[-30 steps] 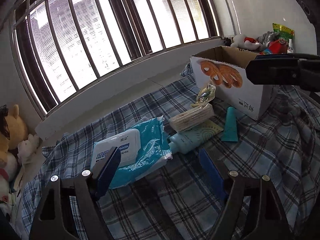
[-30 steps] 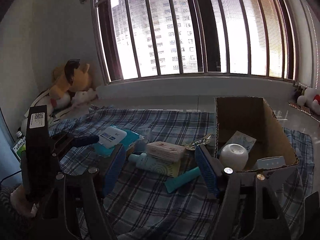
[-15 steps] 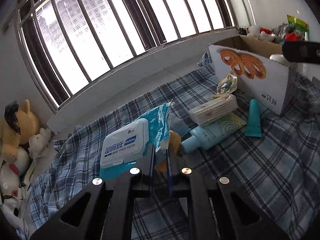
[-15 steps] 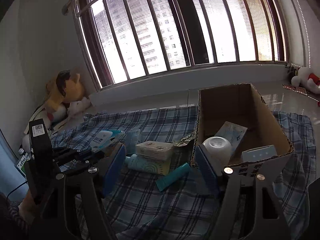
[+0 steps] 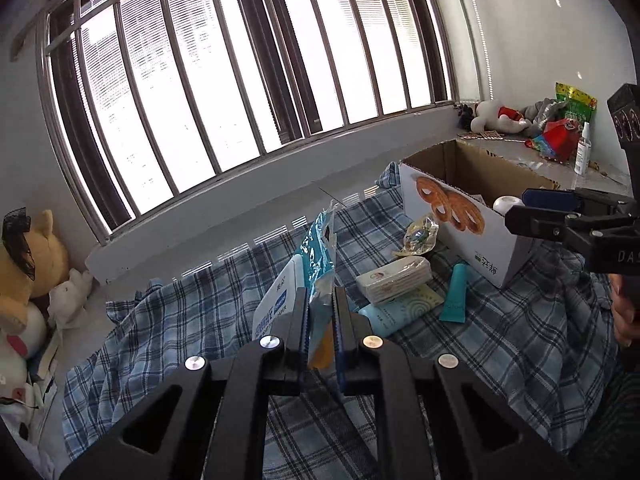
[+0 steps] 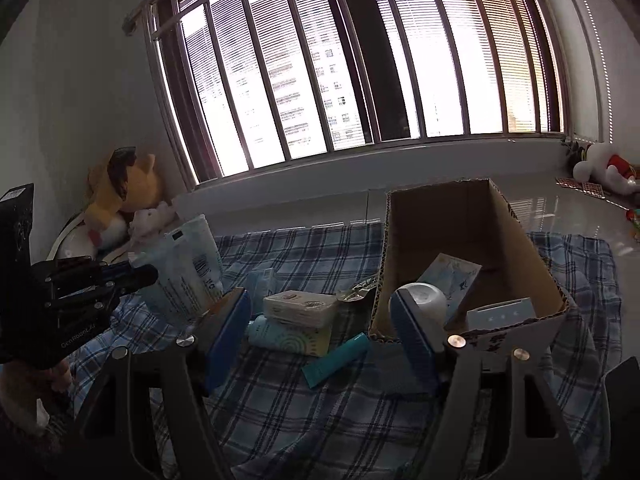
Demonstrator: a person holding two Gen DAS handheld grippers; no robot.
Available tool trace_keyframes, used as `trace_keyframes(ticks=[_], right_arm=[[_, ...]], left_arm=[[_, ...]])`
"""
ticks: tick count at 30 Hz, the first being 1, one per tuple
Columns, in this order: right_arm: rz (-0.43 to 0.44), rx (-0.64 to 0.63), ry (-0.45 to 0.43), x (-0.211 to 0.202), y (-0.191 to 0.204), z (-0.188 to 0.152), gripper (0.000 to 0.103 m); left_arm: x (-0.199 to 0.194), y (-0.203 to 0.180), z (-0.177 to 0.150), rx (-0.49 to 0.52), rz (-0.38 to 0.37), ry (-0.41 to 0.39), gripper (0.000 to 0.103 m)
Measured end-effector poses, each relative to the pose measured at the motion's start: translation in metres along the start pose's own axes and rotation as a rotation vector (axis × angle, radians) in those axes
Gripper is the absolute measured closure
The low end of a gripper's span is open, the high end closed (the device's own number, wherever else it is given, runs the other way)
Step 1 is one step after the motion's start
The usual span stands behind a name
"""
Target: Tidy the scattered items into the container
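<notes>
Above plaid blanket (image 5: 500,344), left hand-held gripper (image 5: 320,312) clamped on wipes pack (image 5: 316,256), angled downward.

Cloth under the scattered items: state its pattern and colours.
The cloth is a blue, white and dark plaid check, clearest in the right wrist view.

- The left gripper (image 5: 320,322) has its jaws clamped on the edge of a teal wet-wipes pack (image 5: 310,264), which stands tilted on edge, clear of the plaid cloth (image 5: 520,344).
- Right of it on the cloth lie a white tissue packet (image 5: 394,280), a pale blue bottle (image 5: 400,310) and a teal tube (image 5: 454,296).
- A crinkled clear wrapper (image 5: 420,232) lies against the cardboard box (image 5: 452,208).
- The right gripper (image 5: 560,216) reaches in at the right edge, near the box.
</notes>
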State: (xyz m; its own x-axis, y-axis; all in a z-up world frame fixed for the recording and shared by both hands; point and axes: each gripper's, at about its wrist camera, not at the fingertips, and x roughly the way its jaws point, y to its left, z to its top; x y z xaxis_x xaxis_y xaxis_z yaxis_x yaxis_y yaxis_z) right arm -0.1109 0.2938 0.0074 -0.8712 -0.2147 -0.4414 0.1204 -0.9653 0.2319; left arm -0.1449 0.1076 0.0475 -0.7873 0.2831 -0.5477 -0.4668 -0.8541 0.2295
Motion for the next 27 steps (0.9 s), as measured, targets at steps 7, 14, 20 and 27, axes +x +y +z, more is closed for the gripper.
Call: trace_keyframes(ticks=[7, 14, 20, 27], right_arm=[[-0.079, 0.183, -0.134, -0.025, -0.041, 0.007, 0.033], [-0.318, 0.332, -0.297, -0.062, -0.084, 0.007, 0.033], [-0.347, 0.434, -0.316, -0.071, -0.113, 0.004, 0.033], [-0.320, 0.462, -0.314, -0.073, -0.120, 0.001, 0.033]], left_arm=[[-0.017, -0.013, 0.057, -0.021, -0.064, -0.093, 0.092], [-0.027, -0.065, 0.109, 0.016, -0.171, -0.181, 0.092], [-0.020, -0.106, 0.154, -0.010, -0.337, -0.243, 0.092], [0.031, -0.137, 0.178, 0.060, -0.436, -0.266, 0.092]])
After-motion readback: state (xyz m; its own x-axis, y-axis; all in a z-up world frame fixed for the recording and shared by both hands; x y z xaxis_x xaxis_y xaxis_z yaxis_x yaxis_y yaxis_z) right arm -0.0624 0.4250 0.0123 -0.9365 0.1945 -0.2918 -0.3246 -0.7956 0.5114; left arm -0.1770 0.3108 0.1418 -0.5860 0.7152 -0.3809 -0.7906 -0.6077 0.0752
